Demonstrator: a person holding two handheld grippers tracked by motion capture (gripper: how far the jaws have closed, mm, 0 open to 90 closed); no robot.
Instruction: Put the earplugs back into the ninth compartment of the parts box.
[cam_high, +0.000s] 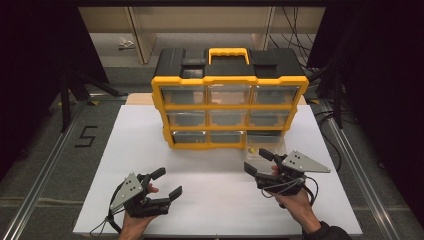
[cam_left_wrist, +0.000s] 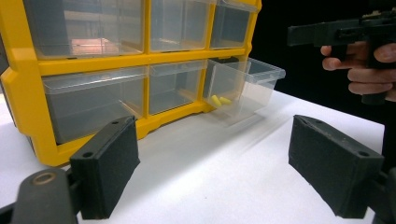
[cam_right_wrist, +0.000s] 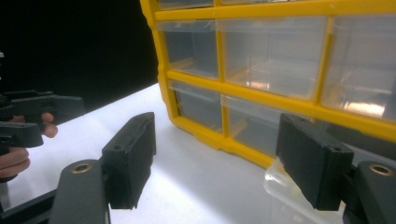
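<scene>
A yellow and black drawer cabinet (cam_high: 229, 107) with clear drawers stands at the back of the white table (cam_high: 210, 200). Its bottom right drawer (cam_high: 265, 146) is pulled out; in the left gripper view this drawer (cam_left_wrist: 252, 81) holds small yellow pieces (cam_left_wrist: 219, 100). My left gripper (cam_high: 167, 182) is open and empty at the front left, aimed toward the cabinet (cam_left_wrist: 116, 60). My right gripper (cam_high: 257, 161) is open just in front of the drawer. In the right gripper view its open jaws stand either side of empty table, with the drawer's clear rim (cam_right_wrist: 285, 193) by the right pad (cam_right_wrist: 313, 163).
The cabinet has a yellow carry handle (cam_high: 228, 51) on its black top. Metal rails (cam_high: 45, 170) run along both sides of the table, and dark stands (cam_high: 65, 95) and cables (cam_high: 300, 40) sit behind. Bare white table lies between the two grippers.
</scene>
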